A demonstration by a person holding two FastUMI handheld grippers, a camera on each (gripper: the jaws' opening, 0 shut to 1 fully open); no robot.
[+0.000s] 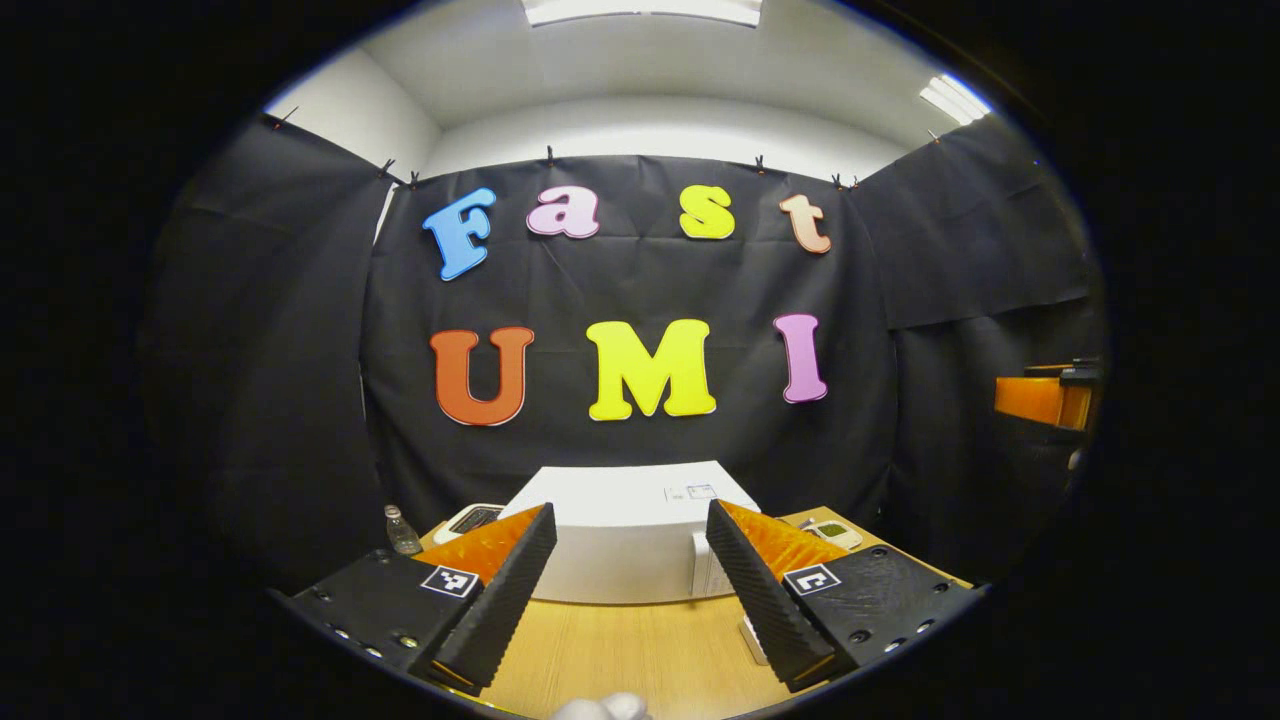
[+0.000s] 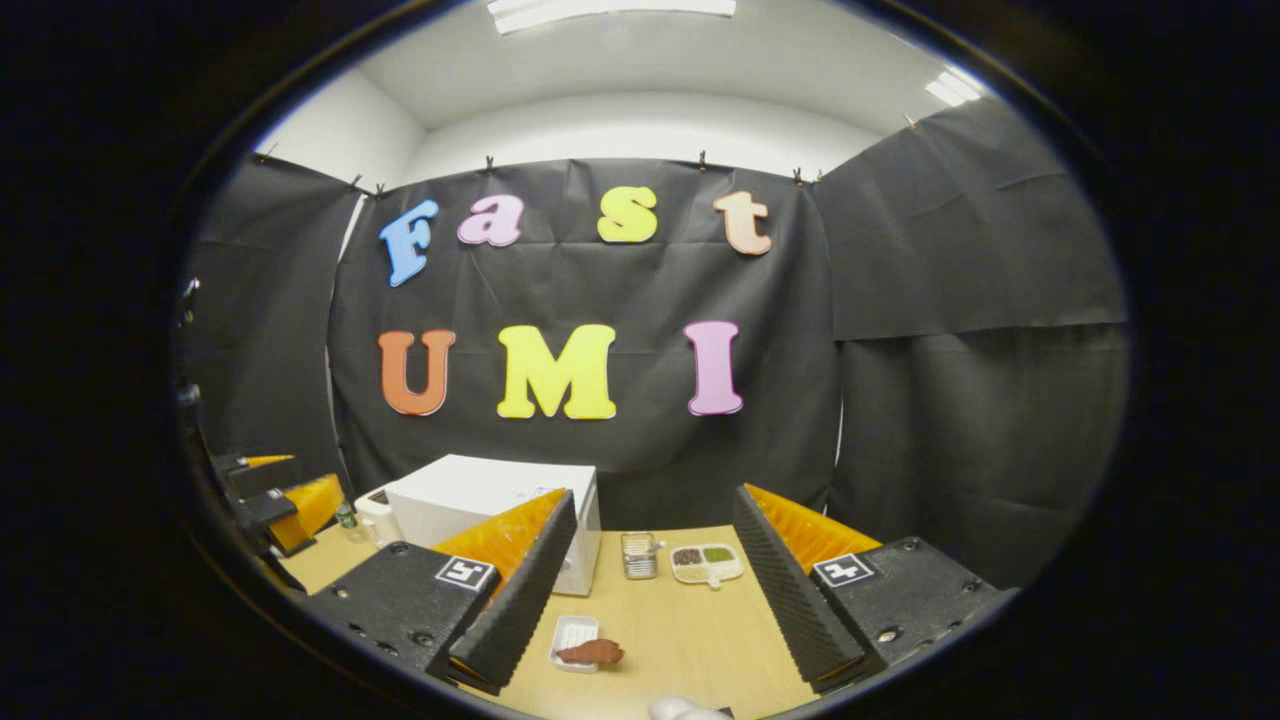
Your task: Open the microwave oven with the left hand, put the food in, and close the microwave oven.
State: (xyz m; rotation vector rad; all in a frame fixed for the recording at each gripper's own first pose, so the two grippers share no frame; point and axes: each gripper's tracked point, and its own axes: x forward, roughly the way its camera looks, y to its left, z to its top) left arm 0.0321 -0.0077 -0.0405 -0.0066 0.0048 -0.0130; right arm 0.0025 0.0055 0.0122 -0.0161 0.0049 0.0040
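The white microwave [image 1: 620, 545] stands on the wooden table [image 1: 620, 650] straight ahead in the left gripper view, with its door closed. My left gripper [image 1: 630, 515] hangs open in front of it, some way short of it, holding nothing. In the right gripper view the microwave [image 2: 470, 495] is at the left. A small white tray with a brown piece of food [image 2: 588, 652] lies on the table near me. My right gripper [image 2: 655, 500] is open above the table, behind and above the food tray. The left gripper [image 2: 285, 500] shows at the far left.
A divided dish with brown and green food [image 2: 707, 562] and a metal tin [image 2: 637, 555] lie to the right of the microwave. A small bottle [image 1: 402, 530] and a white device [image 1: 468, 518] stand to its left. Black cloth walls enclose the table.
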